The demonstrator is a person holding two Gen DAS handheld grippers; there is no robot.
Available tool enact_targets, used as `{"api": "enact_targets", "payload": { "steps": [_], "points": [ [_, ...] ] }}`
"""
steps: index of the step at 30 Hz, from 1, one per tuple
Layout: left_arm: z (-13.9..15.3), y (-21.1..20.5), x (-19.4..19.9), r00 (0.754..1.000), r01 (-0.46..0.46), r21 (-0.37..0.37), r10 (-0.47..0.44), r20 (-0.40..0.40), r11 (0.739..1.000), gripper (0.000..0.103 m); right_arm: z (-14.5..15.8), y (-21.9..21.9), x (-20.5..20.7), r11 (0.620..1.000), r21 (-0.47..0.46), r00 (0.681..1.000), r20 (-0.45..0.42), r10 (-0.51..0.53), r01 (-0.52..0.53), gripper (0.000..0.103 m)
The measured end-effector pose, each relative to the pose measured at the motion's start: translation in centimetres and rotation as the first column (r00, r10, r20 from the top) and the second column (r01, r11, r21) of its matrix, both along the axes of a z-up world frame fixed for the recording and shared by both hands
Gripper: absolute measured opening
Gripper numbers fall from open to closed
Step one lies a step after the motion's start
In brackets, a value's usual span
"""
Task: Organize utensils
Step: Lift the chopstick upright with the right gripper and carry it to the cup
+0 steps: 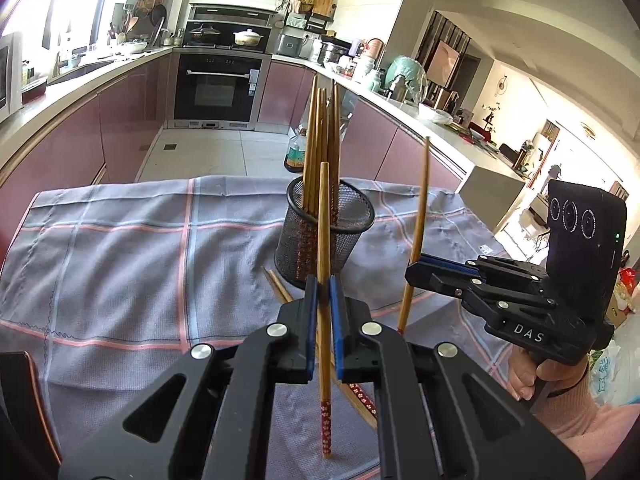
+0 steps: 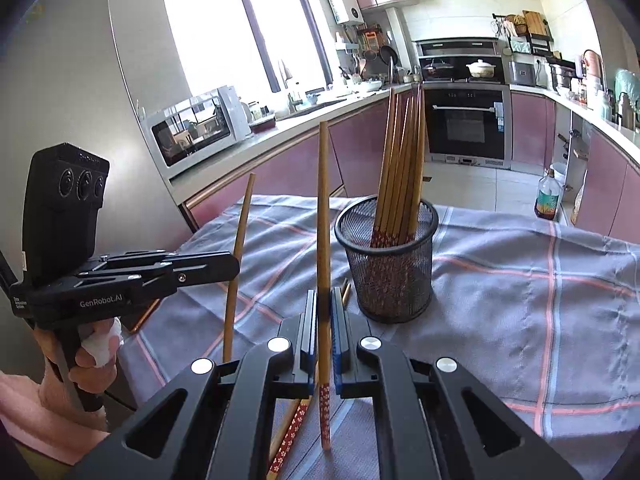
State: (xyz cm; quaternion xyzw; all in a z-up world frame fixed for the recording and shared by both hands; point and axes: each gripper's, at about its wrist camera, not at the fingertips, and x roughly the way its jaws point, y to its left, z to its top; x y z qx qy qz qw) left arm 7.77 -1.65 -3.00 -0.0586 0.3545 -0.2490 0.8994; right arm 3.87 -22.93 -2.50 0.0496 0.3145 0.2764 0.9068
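left gripper [image 1: 324, 300] clamps one chopstick [image 1: 324, 240] upright, near side of cup [image 1: 326, 232]. right gripper [image 2: 324, 312] pinches another [image 2: 323, 220] (both patterned ends down). step: carrying to cup. next: raise tips over rim, lower, release. spares [image 2: 292, 432] on cloth [image 1: 120, 248].

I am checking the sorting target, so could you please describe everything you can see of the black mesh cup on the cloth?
The mesh cup is a round black wire-mesh holder with a solid rim, standing upright on the checked grey cloth. It holds a bundle of wooden chopsticks, patterned red ends down, leaning against its rim. Loose chopsticks lie by its base. Neither gripper touches it.
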Motion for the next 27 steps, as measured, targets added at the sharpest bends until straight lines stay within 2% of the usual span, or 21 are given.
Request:
{"api": "enact_targets", "payload": {
  "steps": [13, 27],
  "points": [
    [3.6, -0.5, 0.2, 0.997, 0.017, -0.03, -0.015, 0.079, 0.999, 0.007, 3.4, -0.6, 0.7, 1.0, 0.018, 0.996, 0.092, -0.019, 0.017, 0.005],
    [6.6, -0.6, 1.7, 0.992, 0.03, -0.08, -0.02, 0.127, 0.996, 0.007, 5.1, -0.2, 1.6, 0.999, -0.027, 0.989, 0.146, -0.034, 0.038, 0.005]
  ]
}}
